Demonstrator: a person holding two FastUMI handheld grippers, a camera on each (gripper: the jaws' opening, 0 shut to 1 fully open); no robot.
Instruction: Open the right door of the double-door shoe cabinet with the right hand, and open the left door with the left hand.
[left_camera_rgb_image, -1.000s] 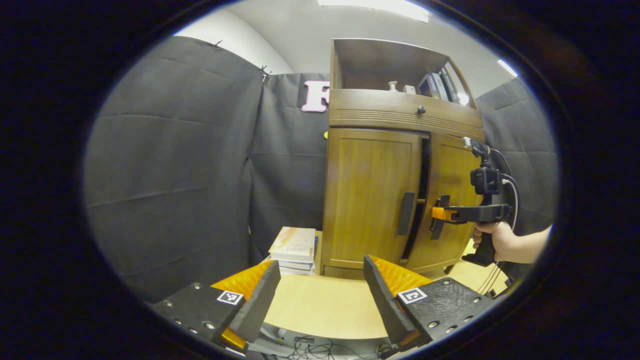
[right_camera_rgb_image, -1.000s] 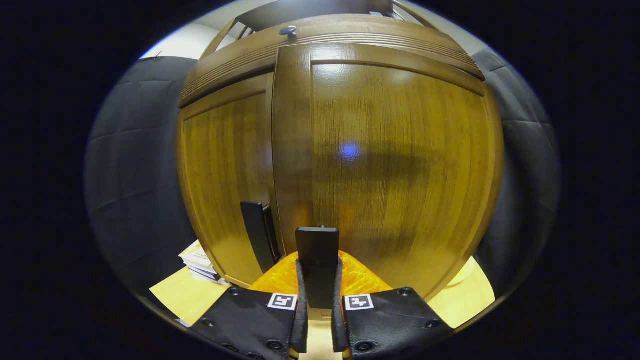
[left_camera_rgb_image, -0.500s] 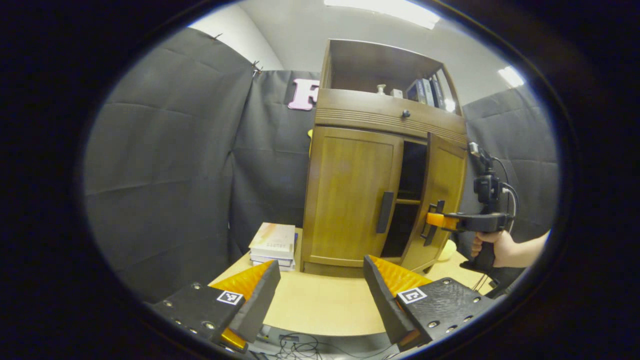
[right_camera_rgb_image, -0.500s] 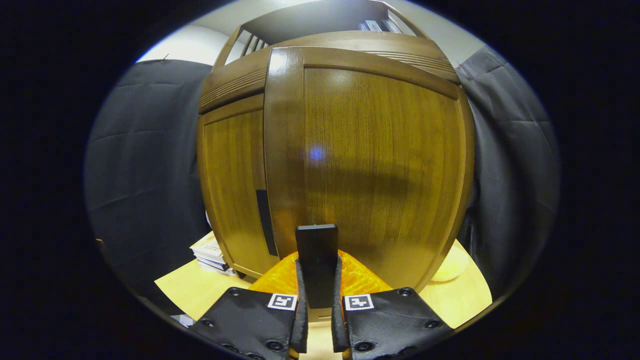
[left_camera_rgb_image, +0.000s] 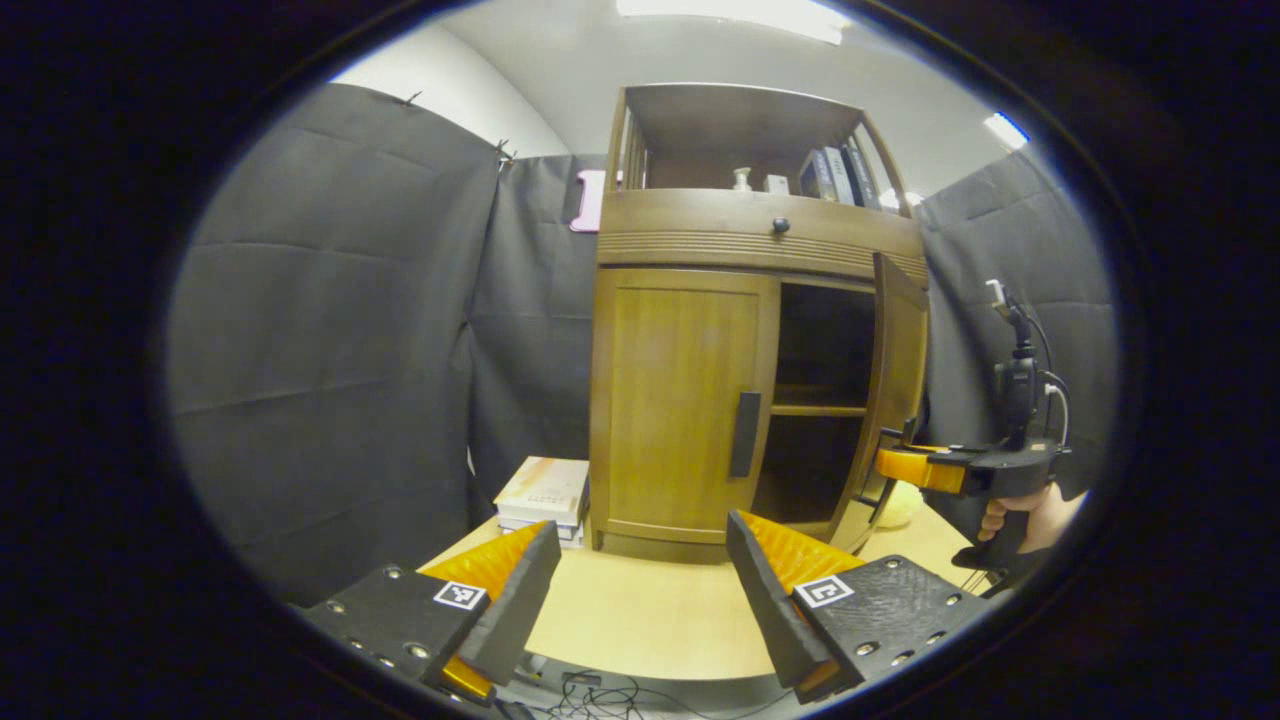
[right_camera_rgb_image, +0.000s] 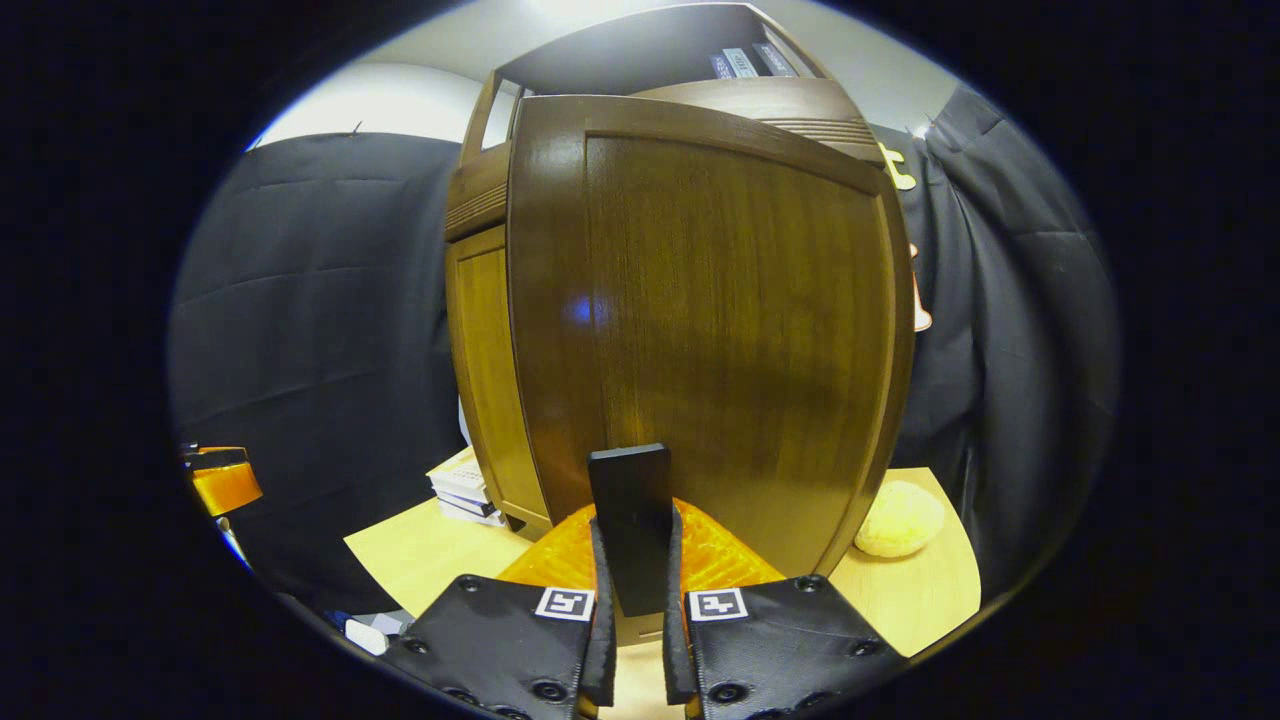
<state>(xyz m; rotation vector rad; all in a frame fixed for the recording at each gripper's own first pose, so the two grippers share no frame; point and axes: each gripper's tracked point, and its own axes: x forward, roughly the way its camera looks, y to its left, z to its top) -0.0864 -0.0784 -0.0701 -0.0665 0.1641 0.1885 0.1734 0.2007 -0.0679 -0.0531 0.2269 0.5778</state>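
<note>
Dark-stained wood makes up the shoe cabinet (left_camera_rgb_image: 750, 240), which stands toward the far edge of the pale desk (left_camera_rgb_image: 640, 610), open shelf and drawer band above its two doors; over the last second its right door (right_camera_rgb_image: 720, 330) has swung from barely ajar to wide open, so that the left gripper view now looks past it onto an inner shelf (left_camera_rgb_image: 818, 409) and a dark interior; by my reading the first half of the task is nearly or fully done, and the left door (left_camera_rgb_image: 685, 400) is what remains, flat shut with its dark handle (left_camera_rgb_image: 745, 434) untouched; the right hand-held gripper (right_camera_rgb_image: 632, 560) is pressed together on the right door's handle (right_camera_rgb_image: 630, 520), both fingers pinching the dark bar, a hand (left_camera_rgb_image: 1035, 515) at its grip; the left hand-held gripper (left_camera_rgb_image: 640, 580) hangs spread wide and empty over the desk's near edge, well apart from the cabinet; a stack of books (left_camera_rgb_image: 545, 492) lies beside the cabinet's left foot, and a pale yellow soft lump (right_camera_rgb_image: 900, 520) sits by its right side; the top book's cover print and the book spines on the shelf are too small to read.
</note>
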